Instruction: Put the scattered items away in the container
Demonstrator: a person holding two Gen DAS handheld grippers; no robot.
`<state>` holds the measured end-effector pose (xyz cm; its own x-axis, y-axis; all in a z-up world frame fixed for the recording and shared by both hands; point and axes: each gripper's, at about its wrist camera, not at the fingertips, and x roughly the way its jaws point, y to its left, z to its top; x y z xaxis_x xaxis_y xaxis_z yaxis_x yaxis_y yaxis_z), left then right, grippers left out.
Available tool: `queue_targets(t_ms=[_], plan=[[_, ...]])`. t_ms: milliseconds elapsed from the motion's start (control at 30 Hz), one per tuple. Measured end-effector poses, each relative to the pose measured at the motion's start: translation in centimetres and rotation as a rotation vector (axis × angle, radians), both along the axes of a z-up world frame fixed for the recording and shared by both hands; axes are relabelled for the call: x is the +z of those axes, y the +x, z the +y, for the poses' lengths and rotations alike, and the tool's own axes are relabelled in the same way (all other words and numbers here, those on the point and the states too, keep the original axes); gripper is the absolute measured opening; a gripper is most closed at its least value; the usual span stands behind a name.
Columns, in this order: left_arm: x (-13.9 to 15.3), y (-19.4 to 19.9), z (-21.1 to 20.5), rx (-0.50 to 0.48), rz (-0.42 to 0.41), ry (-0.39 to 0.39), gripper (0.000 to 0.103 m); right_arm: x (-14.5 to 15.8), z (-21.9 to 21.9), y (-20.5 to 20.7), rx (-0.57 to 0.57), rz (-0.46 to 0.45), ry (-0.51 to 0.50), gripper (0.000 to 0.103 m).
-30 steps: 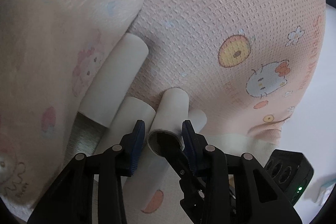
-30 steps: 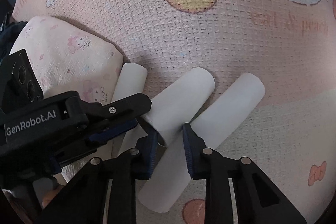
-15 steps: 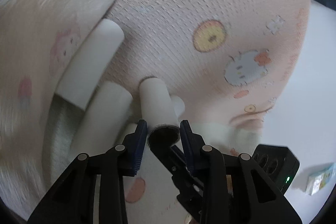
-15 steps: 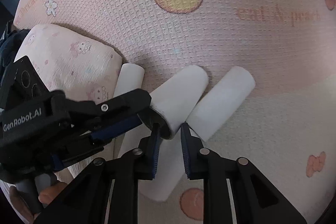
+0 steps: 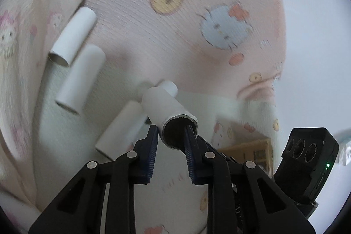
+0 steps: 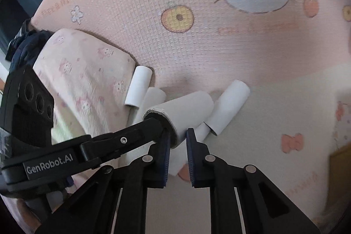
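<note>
The left gripper point(image 5: 170, 135) holds a white cardboard tube point(image 5: 163, 106) lifted off the pink Hello Kitty blanket point(image 5: 175, 36). In the left wrist view one of its fingers point(image 5: 189, 137) sits inside the tube's open near end and the other presses on the outer wall, so the tube wall is pinched between them. In the right wrist view the same raised tube point(image 6: 184, 111) sits in front of the right gripper point(image 6: 177, 139), whose fingers stand apart on either side of the tube's near rim; whether they touch it I cannot tell. More tubes lie on the blanket: one point(image 6: 228, 109) just right of the held tube, two point(image 6: 140, 86) to the left beside a folded pink printed cloth point(image 6: 83, 80). A yellow-brown box point(image 5: 248, 151) shows blurred at the near right in the left wrist view.
</note>
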<state>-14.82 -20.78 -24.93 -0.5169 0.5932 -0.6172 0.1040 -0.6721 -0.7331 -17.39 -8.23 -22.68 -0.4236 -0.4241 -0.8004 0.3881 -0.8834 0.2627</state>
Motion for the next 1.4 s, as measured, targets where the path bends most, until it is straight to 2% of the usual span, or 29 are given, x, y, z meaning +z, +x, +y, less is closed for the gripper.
queue_targets(t_ms=[333, 500, 933, 1067, 1167, 1233, 1300, 1400], plan=[[-0.4, 5.3, 6.0, -0.106, -0.034, -0.026, 0.026, 0.9, 8.5, 6.6, -0.088, -0.039, -0.027, 0.012], [-2.5, 6.7, 8.6, -0.175, -0.101, -0.038, 0.026, -1.3, 12.1, 8.7, -0.153, -0.123, -0.059, 0.011], [-5.2, 10.8, 9.9, -0.224, -0.165, -0.102, 0.026, -4.1, 13.3, 14.2, -0.210, -0.217, -0.062, 0.011], [-6.2, 11.8, 8.6, -0.202, -0.216, -0.082, 0.028, -5.2, 14.3, 15.7, -0.254, -0.276, -0.137, 0.012], [-5.8, 12.3, 7.2, -0.171, -0.219, -0.047, 0.033, -5.7, 15.0, 16.5, -0.283, -0.330, -0.143, 0.019], [-5.5, 12.6, 6.6, -0.162, -0.207, -0.033, 0.040, -5.8, 15.5, 17.1, -0.313, -0.334, -0.111, 0.036], [-5.2, 13.0, 6.2, -0.164, -0.194, -0.032, 0.042, -5.7, 16.3, 17.6, -0.356, -0.324, -0.095, 0.052], [-5.1, 13.0, 6.7, -0.192, -0.186, -0.058, 0.042, -5.4, 17.2, 17.6, -0.390, -0.319, -0.108, 0.054]])
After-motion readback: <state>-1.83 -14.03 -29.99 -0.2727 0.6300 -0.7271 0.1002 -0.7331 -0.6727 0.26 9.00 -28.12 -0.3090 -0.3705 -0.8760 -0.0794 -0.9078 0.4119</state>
